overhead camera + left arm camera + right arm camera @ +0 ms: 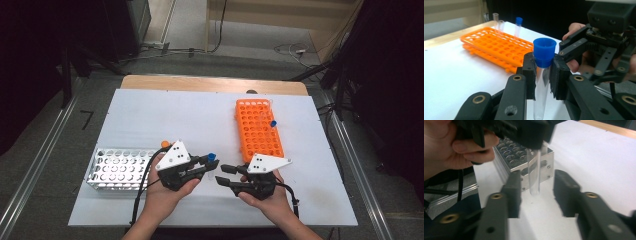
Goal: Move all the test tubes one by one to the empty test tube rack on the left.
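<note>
so the left hand-held gripper [543, 75] is clamped on a clear test tube [541, 95] with a blue cap [544, 51], pads squeezing the glass just under the cap so the tube hangs upright with its rounded bottom free. Gripping that high makes sense, it leaves the whole lower length bare for whatever comes next

The right hand-held gripper [537, 195] sits just beside it, jaws apart, with the tube's lower end [534, 173] hanging between the pads and not touching either one. Looks like a handover to me: the left has the tube and the right has let go, or hasn't grabbed yet. The right gripper view is pretty blurry up top, so I can't swear there's zero contact

In the high view both grippers [202, 167] [224, 175] meet low on the white tabletop [150, 115], roughly between the two racks. The metal rack [120, 169] is off to the left and the orange rack [258, 130] lies farther back on the right, with one blue-capped tube [273, 123] standing at its right edge. My guess is the held tube is travelling from one rack to the other, and the middle of the tabletop is simply where both hands reach comfortably
</note>
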